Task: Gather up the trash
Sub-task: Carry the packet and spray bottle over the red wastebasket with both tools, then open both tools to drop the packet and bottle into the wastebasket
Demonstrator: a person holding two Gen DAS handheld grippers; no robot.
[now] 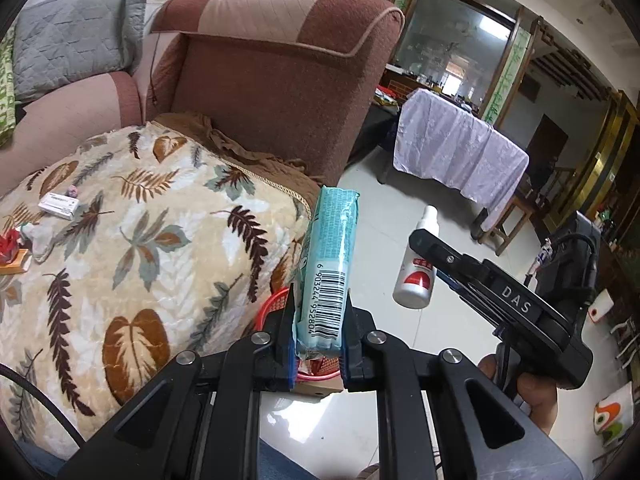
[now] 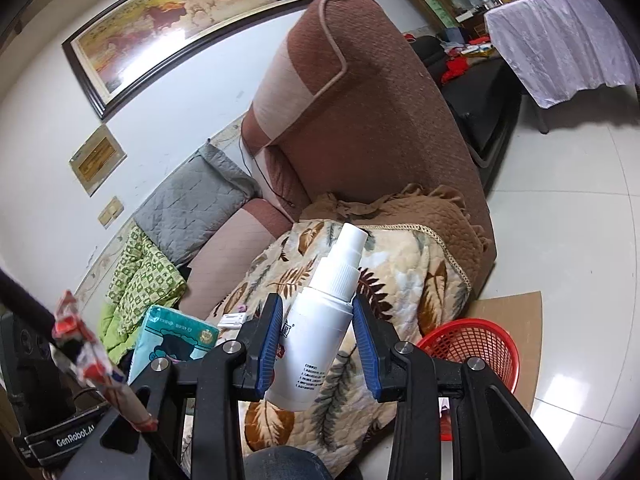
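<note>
My left gripper (image 1: 320,314) is shut on a teal tissue pack (image 1: 330,256) with a barcode, held upright above a red mesh basket (image 1: 276,306). In the right wrist view the same pack (image 2: 176,336) shows at the lower left. My right gripper (image 2: 316,314) is shut on a white spray bottle (image 2: 320,320), nozzle pointing away, held in the air over the leaf-print blanket (image 2: 400,280). The bottle (image 1: 416,276) also shows in the left wrist view, to the right of the pack. The basket (image 2: 476,344) sits on the floor to the lower right of the bottle.
A brown armchair (image 1: 272,92) stands behind the blanket-covered seat. A small white box (image 1: 60,206) and red scraps (image 1: 10,240) lie on the blanket. A crumpled red-and-white wrapper (image 2: 88,352) hangs at the left. Cardboard (image 2: 512,312) lies under the basket on white floor tiles (image 1: 440,192).
</note>
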